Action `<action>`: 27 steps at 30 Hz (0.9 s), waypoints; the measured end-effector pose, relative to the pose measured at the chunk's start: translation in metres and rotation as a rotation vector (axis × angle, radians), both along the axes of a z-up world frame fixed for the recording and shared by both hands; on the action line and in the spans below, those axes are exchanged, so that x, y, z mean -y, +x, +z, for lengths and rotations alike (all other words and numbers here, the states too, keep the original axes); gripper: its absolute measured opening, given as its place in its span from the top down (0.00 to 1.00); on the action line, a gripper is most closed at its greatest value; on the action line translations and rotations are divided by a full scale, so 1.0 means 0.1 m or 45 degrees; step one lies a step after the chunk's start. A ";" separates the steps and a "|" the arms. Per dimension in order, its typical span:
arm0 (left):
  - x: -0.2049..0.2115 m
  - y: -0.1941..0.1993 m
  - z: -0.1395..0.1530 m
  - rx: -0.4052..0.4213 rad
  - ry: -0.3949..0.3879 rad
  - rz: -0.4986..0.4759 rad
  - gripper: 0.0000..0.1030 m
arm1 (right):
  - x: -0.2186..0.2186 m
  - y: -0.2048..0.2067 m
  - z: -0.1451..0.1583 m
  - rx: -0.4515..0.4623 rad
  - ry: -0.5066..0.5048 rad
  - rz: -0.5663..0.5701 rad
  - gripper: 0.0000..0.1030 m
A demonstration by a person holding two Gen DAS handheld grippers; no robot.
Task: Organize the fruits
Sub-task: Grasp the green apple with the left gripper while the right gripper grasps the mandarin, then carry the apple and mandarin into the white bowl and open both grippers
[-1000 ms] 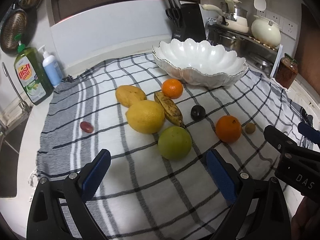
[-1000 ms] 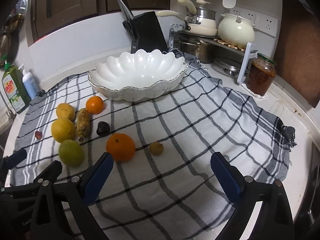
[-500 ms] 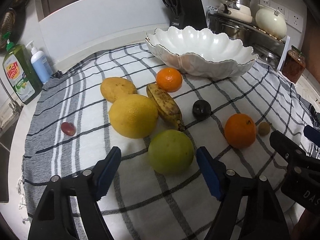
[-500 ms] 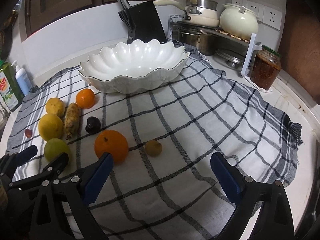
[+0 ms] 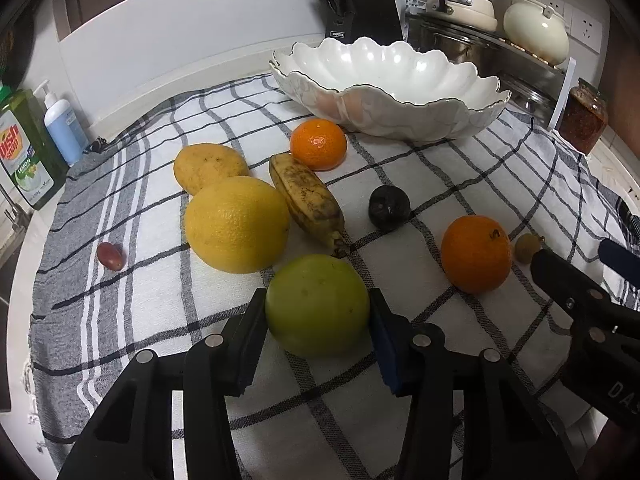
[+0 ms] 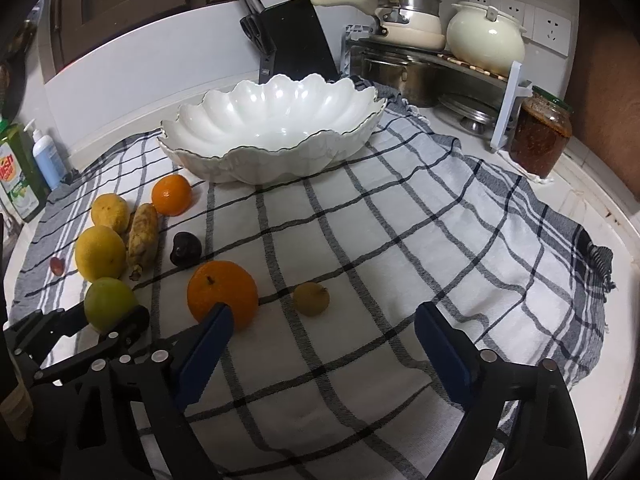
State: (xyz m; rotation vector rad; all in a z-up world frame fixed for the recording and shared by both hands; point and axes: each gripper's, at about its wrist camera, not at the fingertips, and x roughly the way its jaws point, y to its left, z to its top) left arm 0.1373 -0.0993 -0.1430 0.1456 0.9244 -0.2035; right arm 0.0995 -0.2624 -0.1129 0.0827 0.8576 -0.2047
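Left claw (image 5: 318, 312) closing around the green apple (image 5: 317, 305) on the checked cloth (image 5: 440, 184), pads at its sides: grip at the widest part before lifting toward the white bowl (image 5: 472, 114); right claw (image 6: 320, 328) spread wide, narrowing, pinching nothing, beside the orange (image 6: 223, 293).

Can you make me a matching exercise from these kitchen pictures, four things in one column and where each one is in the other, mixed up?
Things:
1. green fruit
2. banana
3. grape
4. jar

Places:
A. alone on the striped left edge of the cloth
B. on the counter to the right of the bowl
C. between the left gripper's closing fingers
D. between the big yellow fruit and the dark plum

Pairs: 1-C, 2-D, 3-A, 4-B
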 end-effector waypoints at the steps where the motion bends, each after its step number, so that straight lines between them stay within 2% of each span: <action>1: -0.02 -0.01 0.01 -0.001 -0.002 0.002 0.54 | -0.01 0.00 0.00 0.000 0.005 0.009 0.12; 9: -0.28 -0.09 0.11 0.019 -0.009 0.062 0.54 | -0.27 0.11 0.03 0.014 -0.013 0.117 0.13; 15: -0.49 -0.10 0.16 0.041 -0.004 0.123 0.54 | -0.42 0.29 -0.10 -0.038 0.007 0.180 0.30; 20: -0.55 -0.09 0.18 0.048 -0.010 0.140 0.54 | -0.46 0.39 -0.20 -0.068 0.025 0.197 0.39; 22: -0.55 -0.10 0.20 0.053 -0.011 0.138 0.54 | -0.46 0.43 -0.25 -0.089 0.035 0.202 0.48; 27: -0.56 -0.12 0.23 0.058 -0.008 0.140 0.54 | -0.47 0.46 -0.30 -0.107 0.059 0.218 0.53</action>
